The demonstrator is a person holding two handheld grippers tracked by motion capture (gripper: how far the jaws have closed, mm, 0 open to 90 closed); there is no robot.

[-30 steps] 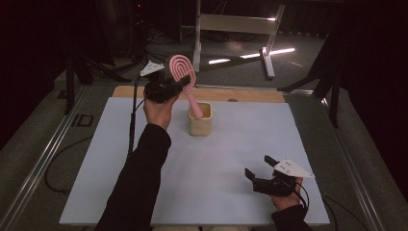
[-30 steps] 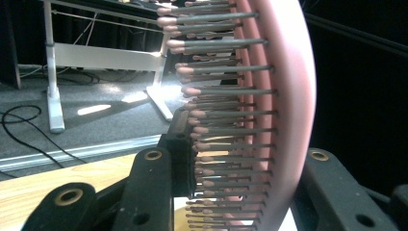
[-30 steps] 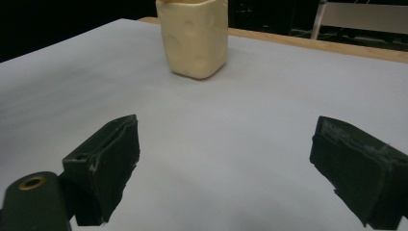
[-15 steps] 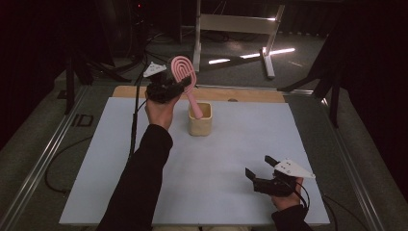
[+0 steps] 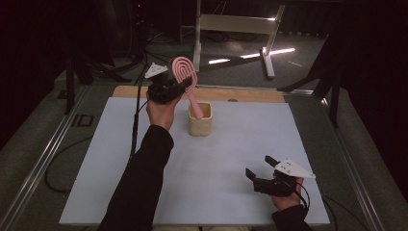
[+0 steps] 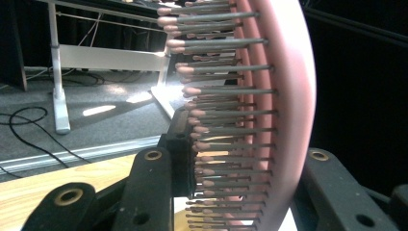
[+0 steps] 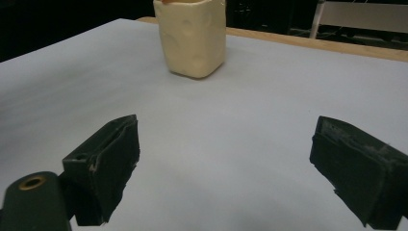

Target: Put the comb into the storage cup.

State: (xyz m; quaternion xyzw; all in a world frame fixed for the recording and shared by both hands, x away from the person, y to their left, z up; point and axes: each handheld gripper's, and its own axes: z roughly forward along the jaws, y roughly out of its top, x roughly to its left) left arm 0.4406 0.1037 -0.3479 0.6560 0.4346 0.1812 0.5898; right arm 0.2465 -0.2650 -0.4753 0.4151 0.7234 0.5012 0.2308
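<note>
A: Can any writing be read on the things in hand?

B: None can be made out on the pink hairbrush, on the cream cup or on the white mat spread over the tabletop; a dark mark beside the mat at 9 o'clock is too small to be read.

A: How is the left hand posed?

B: The left forearm is stretched up from the bottom edge toward 12 o'clock, sleeve dark, with the left gripper raised above the mat's far part. Its jaws are closed on the hairbrush head, which is seen edge-on in the left gripper view, bristles pointing to 9 o'clock. The brush is tilted, head at 11 o'clock of the cup, handle slanting down into the cup's mouth.

A: And the right?

B: The right gripper is held low near the mat's near edge at 5 o'clock, pointing toward 10 o'clock. Its jaws are spread wide with nothing between them, the cup being seen well ahead in the right gripper view.

A: What room is left?

B: The cup is set near the mat's far edge at 12 o'clock; bare mat is left between it and the right gripper, and toward 3 o'clock.
</note>
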